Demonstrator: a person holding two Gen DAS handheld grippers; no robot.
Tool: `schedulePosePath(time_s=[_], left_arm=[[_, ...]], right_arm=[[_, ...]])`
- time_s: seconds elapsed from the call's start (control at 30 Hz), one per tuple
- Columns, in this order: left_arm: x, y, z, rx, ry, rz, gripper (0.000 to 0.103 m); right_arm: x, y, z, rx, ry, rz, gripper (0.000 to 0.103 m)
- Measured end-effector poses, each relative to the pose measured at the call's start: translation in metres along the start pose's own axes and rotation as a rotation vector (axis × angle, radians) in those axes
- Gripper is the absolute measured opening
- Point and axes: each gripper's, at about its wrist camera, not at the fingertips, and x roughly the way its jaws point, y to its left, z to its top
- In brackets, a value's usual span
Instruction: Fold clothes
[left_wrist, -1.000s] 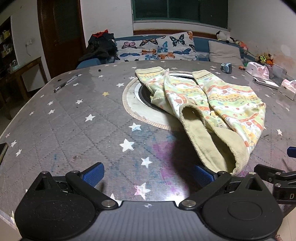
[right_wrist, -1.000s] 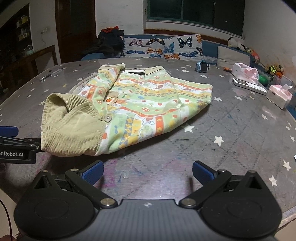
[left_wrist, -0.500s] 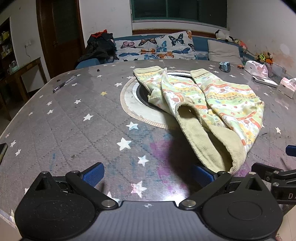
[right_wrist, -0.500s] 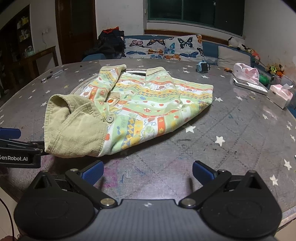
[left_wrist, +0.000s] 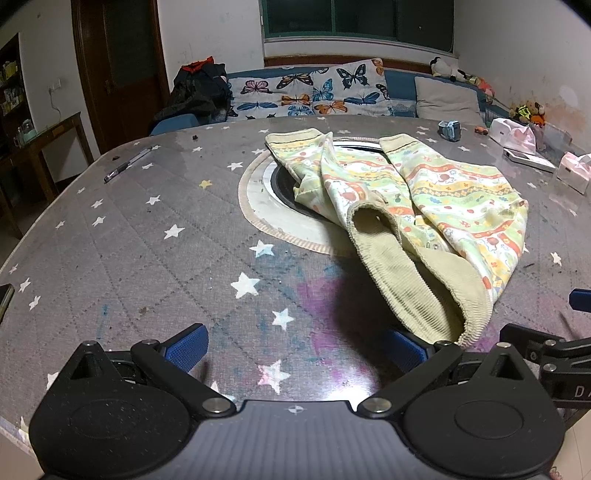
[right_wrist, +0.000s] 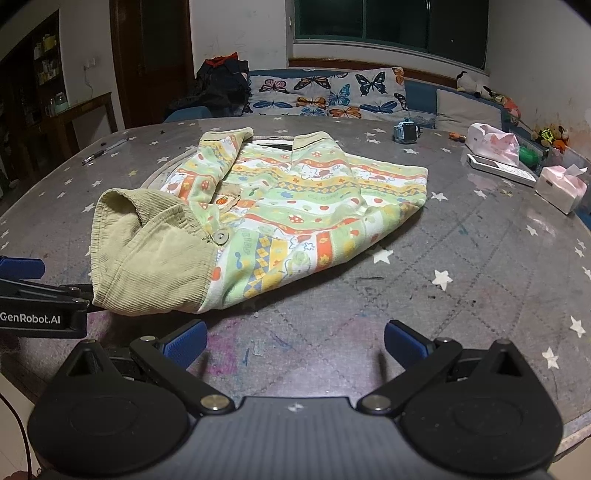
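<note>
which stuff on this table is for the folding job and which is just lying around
For the job: patterned green and yellow child's trousers with a corduroy waistband.

Lying about: black pen, blue watch, white remote, two pink-and-white tissue packs.

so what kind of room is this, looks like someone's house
Most likely a home living room: a sofa with butterfly cushions along the wall, stuffed toys in the corner, and a round star-print table holding the patterned garment.

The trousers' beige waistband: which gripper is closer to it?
Left. The left gripper has its right finger almost at the waistband edge. The right gripper sits off to the waistband's right, with bare table ahead of it.
</note>
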Motion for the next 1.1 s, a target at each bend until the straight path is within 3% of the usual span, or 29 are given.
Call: schedulePosePath(time_s=[1.1], left_arm=[[0.0,0.012,0.009,-0.025,0.002,0.025,0.103]], right_arm=[[0.006,0.003,0.008,-0.001,0.007,0.018,0.103]])
